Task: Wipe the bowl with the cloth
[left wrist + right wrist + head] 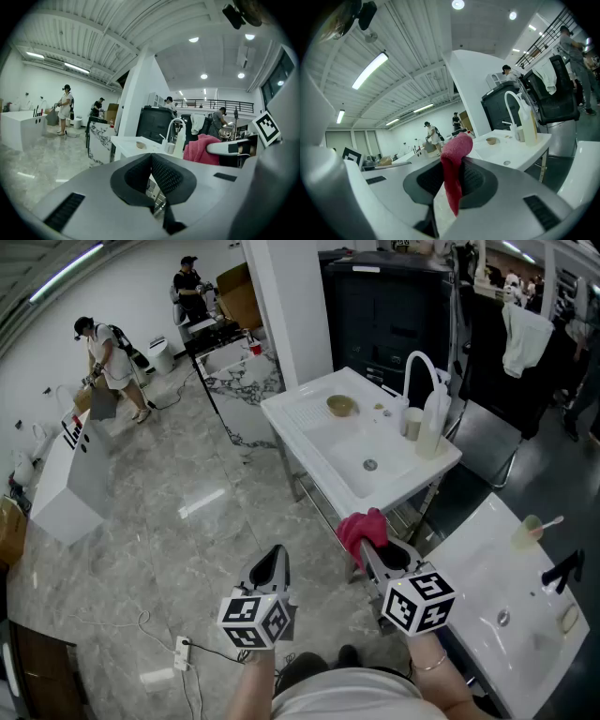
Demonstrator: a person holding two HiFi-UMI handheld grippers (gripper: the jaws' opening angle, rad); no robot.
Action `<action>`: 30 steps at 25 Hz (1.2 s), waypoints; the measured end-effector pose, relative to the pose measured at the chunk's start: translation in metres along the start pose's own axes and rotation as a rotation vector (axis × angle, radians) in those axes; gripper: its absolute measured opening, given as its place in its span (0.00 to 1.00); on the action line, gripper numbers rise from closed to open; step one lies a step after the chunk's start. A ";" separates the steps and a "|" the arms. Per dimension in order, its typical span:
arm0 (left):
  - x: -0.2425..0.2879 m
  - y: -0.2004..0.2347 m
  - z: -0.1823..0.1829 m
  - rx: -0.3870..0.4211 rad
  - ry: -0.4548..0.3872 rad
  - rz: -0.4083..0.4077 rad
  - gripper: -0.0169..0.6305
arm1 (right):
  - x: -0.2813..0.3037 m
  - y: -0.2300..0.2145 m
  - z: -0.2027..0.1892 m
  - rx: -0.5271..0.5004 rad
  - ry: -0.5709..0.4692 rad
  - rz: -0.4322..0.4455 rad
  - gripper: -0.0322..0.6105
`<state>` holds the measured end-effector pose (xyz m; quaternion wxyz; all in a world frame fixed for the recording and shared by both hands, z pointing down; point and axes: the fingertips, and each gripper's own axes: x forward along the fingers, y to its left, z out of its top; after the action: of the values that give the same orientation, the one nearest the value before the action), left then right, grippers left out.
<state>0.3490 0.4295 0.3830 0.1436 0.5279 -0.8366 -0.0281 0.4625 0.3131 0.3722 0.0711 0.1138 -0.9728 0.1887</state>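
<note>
Cloth: the pink cloth [455, 161] is up in the air, pinched in the right tongs [373, 555]. A bunch stands above the jaws and a tail hangs below them.
Right tongs: clamped on the cloth, held low in front of the person and short of the counter [305, 418].
Left tongs: the left tongs [151, 158] have their jaws pressed together with nothing between them, and they hang beside the right ones over the floor.
Bowl: a small tan bowl [340, 406] sits upright on the flat part of the white counter, beside the sink basin. It is well apart from both tongs and nothing touches it.
Nearby: a curved tap [419, 369], a cup [412, 422] and a bottle [433, 430] stand at the far side of the basin, away from the bowl.
Done so far: the cloth is in the grip, and that looks like the only step finished.
Left to do: by my reading, all the rest. The cloth has to be carried across to the bowl, the bowl probably steadied with the free tongs, and the bowl rubbed inside.
Unclear: the bowl is too small here to tell whether it is dirty or wet.
</note>
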 end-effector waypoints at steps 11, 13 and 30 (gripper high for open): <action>0.049 0.034 -0.007 -0.025 0.015 0.008 0.06 | 0.058 -0.014 -0.007 0.040 0.035 0.028 0.17; 0.065 0.045 -0.005 -0.026 0.016 0.000 0.06 | 0.076 -0.017 -0.002 0.046 0.033 0.025 0.17; 0.275 0.236 0.082 -0.061 0.050 -0.123 0.12 | 0.347 -0.043 0.067 0.064 0.049 -0.100 0.17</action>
<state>0.0104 0.2796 0.4096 0.1786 0.5741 -0.7976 -0.0494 0.1328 0.1808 0.3889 0.1003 0.1597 -0.9574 0.2185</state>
